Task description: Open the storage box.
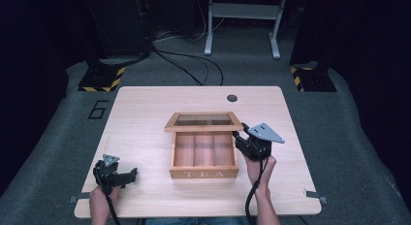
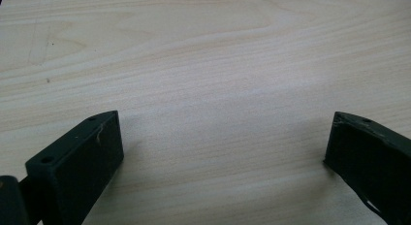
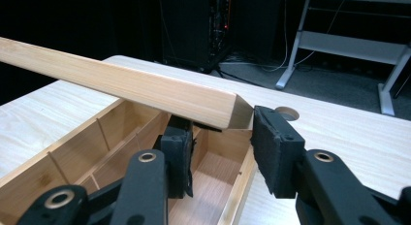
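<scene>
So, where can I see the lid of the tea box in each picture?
High view: the lid stands raised behind the open tea box, mid-table.
Left gripper view: bare table, no lid.
Right gripper view: the lid slants across the upper left, above the compartments.
Shared landmark: the wooden table.

We cannot tell whether the right gripper (image 3: 220,142) pinches the tea box (image 1: 204,174) lid (image 3: 145,91) or merely straddles its corner. The lid runs off the right gripper view's left edge, and it hides the box's far wall there.
</scene>
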Motion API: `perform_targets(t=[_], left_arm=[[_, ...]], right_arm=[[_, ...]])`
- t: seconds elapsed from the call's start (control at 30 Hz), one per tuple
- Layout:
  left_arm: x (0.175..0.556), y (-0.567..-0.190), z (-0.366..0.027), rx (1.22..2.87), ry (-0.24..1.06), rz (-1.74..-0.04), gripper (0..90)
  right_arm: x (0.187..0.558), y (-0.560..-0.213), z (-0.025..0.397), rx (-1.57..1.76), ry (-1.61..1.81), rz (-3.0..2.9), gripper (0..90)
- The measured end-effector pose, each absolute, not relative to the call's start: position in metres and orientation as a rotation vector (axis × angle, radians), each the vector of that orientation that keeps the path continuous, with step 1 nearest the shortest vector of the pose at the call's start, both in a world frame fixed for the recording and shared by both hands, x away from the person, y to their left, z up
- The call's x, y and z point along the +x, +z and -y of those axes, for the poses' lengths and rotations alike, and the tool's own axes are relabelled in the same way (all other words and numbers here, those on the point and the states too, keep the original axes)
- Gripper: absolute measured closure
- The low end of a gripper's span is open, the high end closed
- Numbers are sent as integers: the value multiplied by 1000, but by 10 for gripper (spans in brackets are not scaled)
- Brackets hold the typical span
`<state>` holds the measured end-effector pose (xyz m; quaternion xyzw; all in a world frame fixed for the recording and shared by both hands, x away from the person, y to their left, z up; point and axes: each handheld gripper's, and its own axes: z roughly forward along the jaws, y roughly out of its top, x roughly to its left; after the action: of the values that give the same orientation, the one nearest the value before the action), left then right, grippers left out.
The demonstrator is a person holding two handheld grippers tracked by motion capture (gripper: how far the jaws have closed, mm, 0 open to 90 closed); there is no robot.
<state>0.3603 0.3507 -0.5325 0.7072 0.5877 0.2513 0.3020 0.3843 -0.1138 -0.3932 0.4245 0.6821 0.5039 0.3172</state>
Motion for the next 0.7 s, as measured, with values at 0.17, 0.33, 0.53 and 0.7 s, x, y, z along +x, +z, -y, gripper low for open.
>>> perform_targets(t=[0.17,0.33,0.53,0.7], left_arm=[[360,-533,-351,1875,667,-1558,1],[360,-532,-351,1875,667,-1559,1],[360,-532,-351,1880,660,-1559,1],[360,-533,-351,1873,667,-1559,1]], right_arm=[[387,-389,112,1109,1311,-1788,605],[390,-386,112,1106,1306,-1789,607],[394,-381,112,1106,1300,-1794,608],[398,-375,112,1107,1288,-1806,610]])
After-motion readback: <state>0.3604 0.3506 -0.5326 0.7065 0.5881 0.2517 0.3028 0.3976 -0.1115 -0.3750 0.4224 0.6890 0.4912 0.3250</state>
